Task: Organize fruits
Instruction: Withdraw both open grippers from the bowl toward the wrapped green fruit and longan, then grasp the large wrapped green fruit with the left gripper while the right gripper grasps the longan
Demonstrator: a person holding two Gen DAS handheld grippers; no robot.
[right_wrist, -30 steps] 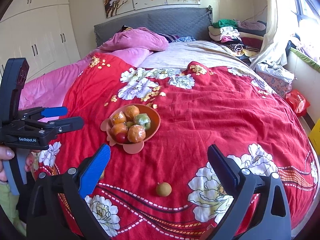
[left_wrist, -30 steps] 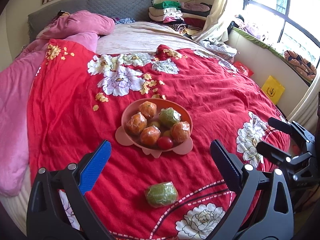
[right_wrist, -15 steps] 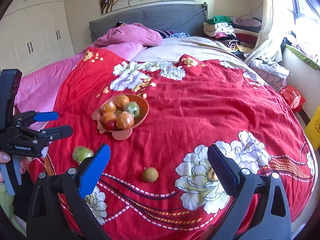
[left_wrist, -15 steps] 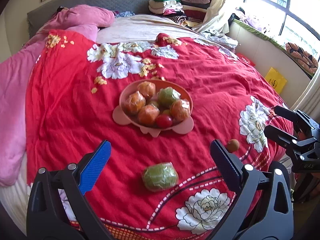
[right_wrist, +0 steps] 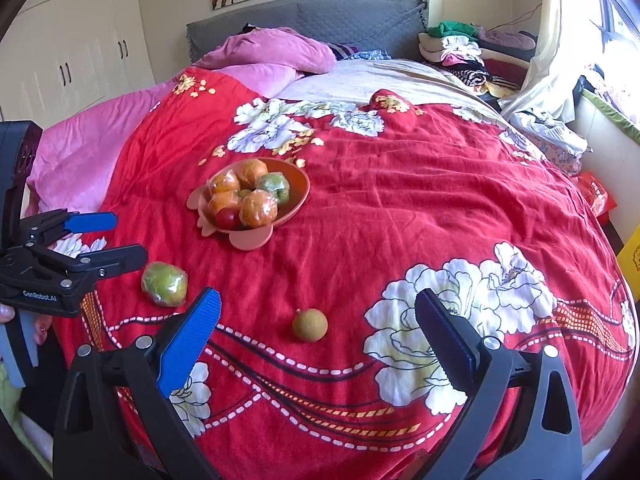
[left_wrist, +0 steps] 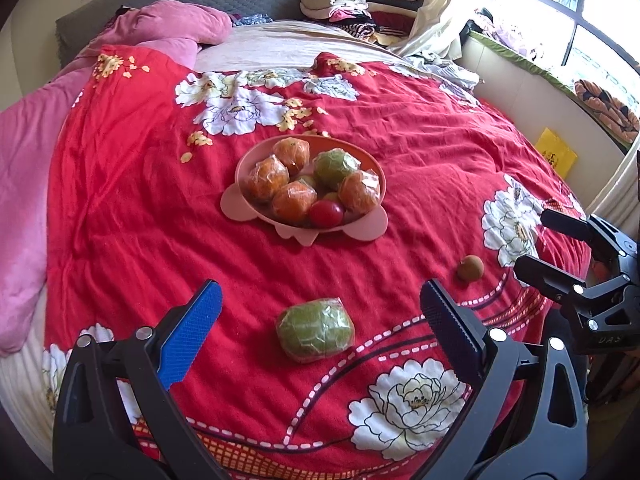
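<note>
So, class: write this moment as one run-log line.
left gripper: open, over wrapped green fruit | right gripper: open, over small brown round fruit | pink plastic bowl: holds wrapped fruit

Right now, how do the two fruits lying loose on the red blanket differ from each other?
The wrapped green fruit is larger than the small brown fruit. The green one sits in crinkled clear plastic; the brown one is bare. The green fruit lies in front of the left gripper, the brown fruit before the right gripper. Both rest on the blanket, outside the bowl.
</note>
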